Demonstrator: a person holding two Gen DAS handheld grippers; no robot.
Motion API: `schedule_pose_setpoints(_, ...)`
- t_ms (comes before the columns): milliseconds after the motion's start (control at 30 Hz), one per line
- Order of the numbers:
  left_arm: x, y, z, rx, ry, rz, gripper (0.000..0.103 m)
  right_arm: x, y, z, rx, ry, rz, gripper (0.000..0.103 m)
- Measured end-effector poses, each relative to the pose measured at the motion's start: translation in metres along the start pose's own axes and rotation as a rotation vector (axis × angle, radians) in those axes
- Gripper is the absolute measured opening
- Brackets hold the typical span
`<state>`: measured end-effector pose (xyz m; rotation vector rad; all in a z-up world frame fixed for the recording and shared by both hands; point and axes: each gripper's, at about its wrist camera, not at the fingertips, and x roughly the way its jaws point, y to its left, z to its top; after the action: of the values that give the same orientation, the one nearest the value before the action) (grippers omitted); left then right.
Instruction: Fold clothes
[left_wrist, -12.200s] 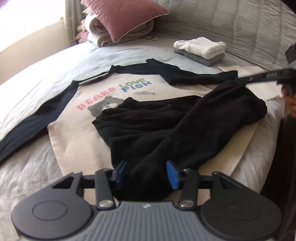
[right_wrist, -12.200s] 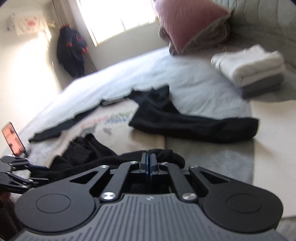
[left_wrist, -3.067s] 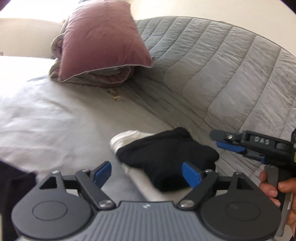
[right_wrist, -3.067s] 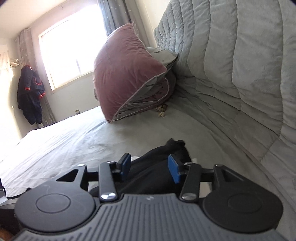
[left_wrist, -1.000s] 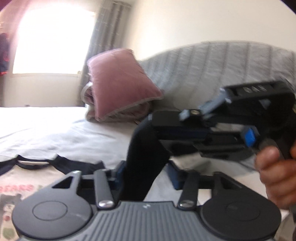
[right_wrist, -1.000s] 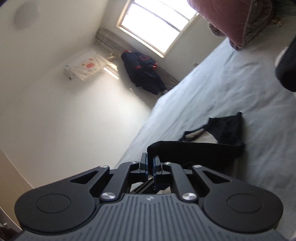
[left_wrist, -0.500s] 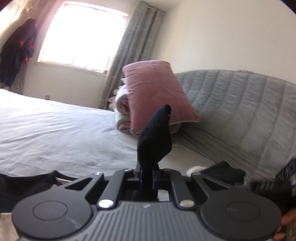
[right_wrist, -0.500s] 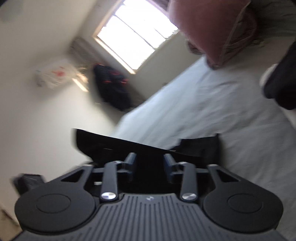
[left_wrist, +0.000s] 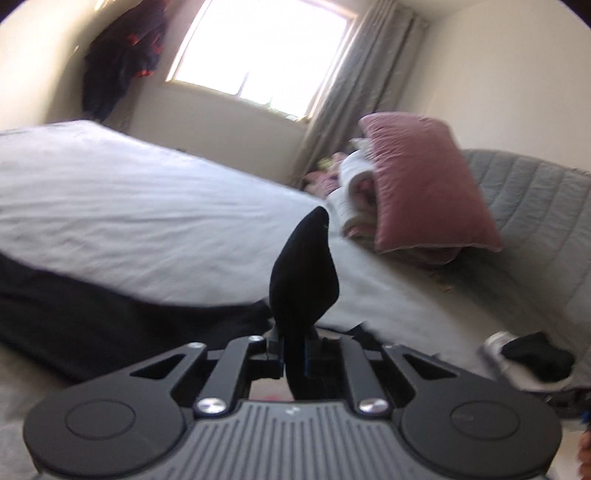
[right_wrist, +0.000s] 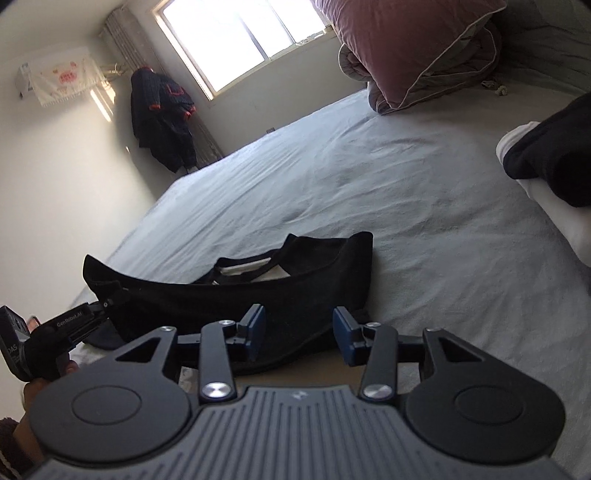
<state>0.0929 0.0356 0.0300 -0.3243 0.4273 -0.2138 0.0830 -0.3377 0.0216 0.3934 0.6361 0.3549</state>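
My left gripper (left_wrist: 294, 349) is shut on the black sleeve (left_wrist: 303, 271) of the raglan shirt, and the sleeve's end sticks up between its fingers. In the right wrist view the left gripper (right_wrist: 107, 303) holds that sleeve (right_wrist: 236, 291) stretched across the shirt's collar (right_wrist: 247, 267). My right gripper (right_wrist: 298, 332) is open and empty, just in front of the sleeve. A folded black garment (left_wrist: 537, 360) lies on a white one (right_wrist: 554, 206) at the right.
The grey bed sheet (right_wrist: 369, 166) spreads beyond the shirt. A pink pillow (left_wrist: 424, 184) on folded bedding leans against the quilted grey headboard (left_wrist: 535, 206). A window (right_wrist: 236, 33) and a hanging dark coat (right_wrist: 162, 118) are at the far wall.
My right gripper has opened and let go of the black sleeve. My left gripper keeps its hold on the sleeve and has swung to the left.
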Motion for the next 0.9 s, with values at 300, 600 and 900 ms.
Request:
schedule_pose_setpoints(300, 0.012, 0.06, -0.02, -0.073, 0.114, 0.044, 0.029, 0.033, 0.006, -0.011, -0.135, -0.026, -0.156, 0.046)
schedule_pose_setpoints(600, 0.011, 0.104, -0.013, -0.324, 0.207, -0.064, 0.051, 0.045, -0.001, -0.012, -0.117, -0.08, -0.172, 0.035)
schedule_pose_setpoints(900, 0.023, 0.119, -0.026, -0.401, 0.192, -0.069, 0.037, 0.065, -0.013, -0.02, -0.198, 0.093, -0.162, 0.011)
